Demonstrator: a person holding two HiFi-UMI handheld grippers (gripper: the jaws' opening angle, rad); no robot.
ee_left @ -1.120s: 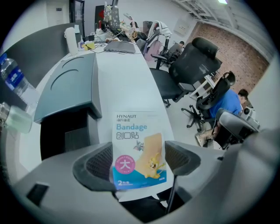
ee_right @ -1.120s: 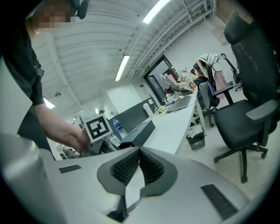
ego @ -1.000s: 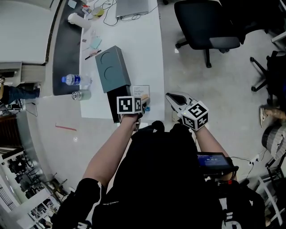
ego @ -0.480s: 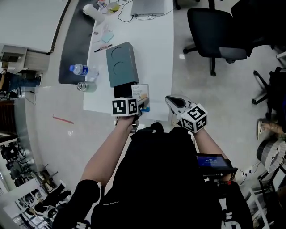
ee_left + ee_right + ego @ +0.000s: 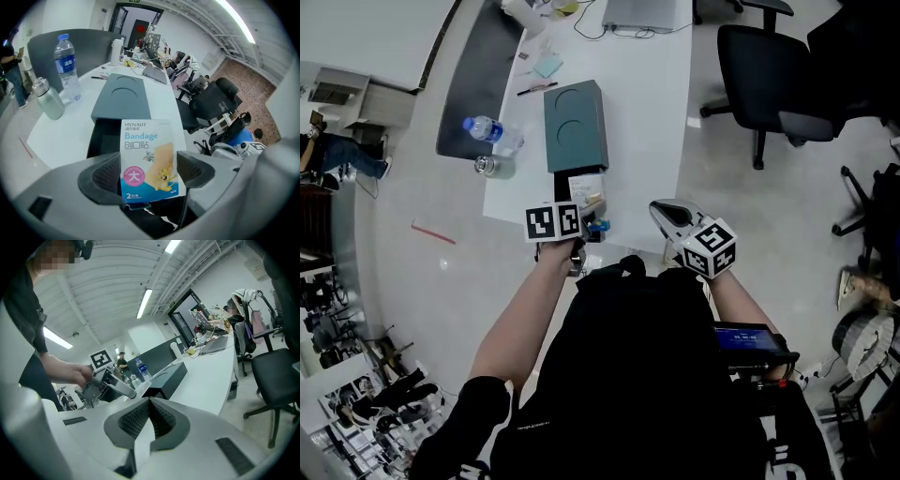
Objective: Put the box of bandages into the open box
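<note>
the white surface (image 5: 652, 103) carries a grey-green open box (image 5: 575, 127), 1 water bottle (image 5: 484, 128), 1 steel flask (image 5: 488, 166), a pen (image 5: 534, 89) and a laptop (image 5: 645, 13).

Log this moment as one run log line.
left gripper: shut on box of bandages | right gripper: shut, empty | open box: bandages not yet inside

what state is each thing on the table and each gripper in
left gripper, shut on box of bandages
right gripper, shut, empty
box of bandages, held upright, not yet released
open box, tray slid out of its sleeve
water bottle, upright, capped
metal flask, upright, lid on
</note>
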